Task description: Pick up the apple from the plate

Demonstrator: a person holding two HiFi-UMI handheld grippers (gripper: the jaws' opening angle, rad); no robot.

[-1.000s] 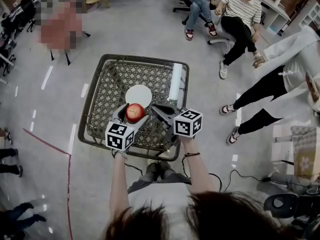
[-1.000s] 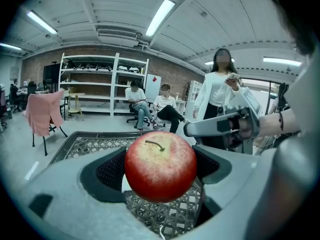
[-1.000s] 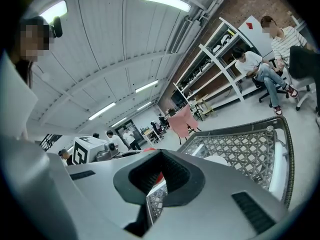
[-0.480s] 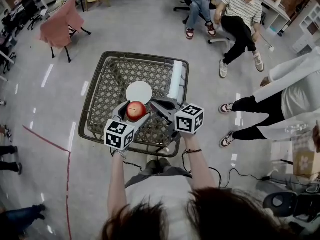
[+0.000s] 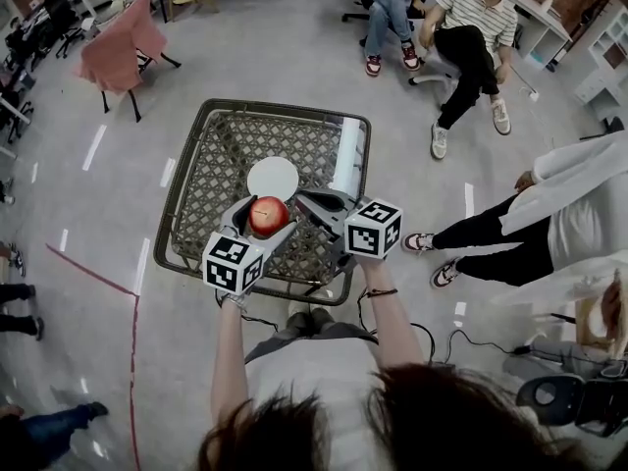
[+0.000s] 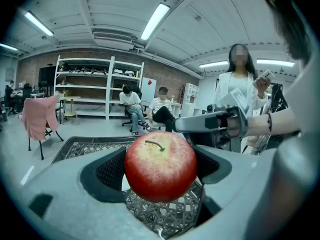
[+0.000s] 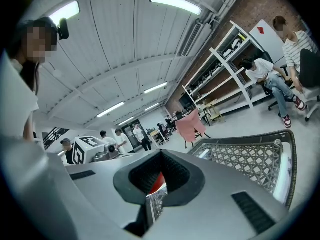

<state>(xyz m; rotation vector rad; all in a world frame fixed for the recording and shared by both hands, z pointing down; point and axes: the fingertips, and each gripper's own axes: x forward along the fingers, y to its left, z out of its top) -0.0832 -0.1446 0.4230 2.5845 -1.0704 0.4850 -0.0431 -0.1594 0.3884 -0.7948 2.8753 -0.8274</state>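
Observation:
A red apple (image 5: 268,215) is clamped between the jaws of my left gripper (image 5: 263,216), held above the lattice table (image 5: 211,175) just in front of the bare white plate (image 5: 273,178). In the left gripper view the apple (image 6: 160,165) fills the gap of the left gripper (image 6: 161,170), stem upward. My right gripper (image 5: 308,204) sits close on the apple's right, apart from it. In the right gripper view the right gripper (image 7: 159,180) has its jaws together and holds nothing. A sliver of the apple (image 7: 157,183) shows beyond them.
A white roll (image 5: 345,158) lies along the table's right rim. Two people sit on chairs (image 5: 469,37) beyond the table, and another person (image 5: 549,214) stands at the right. A pink-draped chair (image 5: 116,49) stands at the far left.
Both grippers and the held apple have edged slightly up and away from me. The standing person at the right has shifted position.

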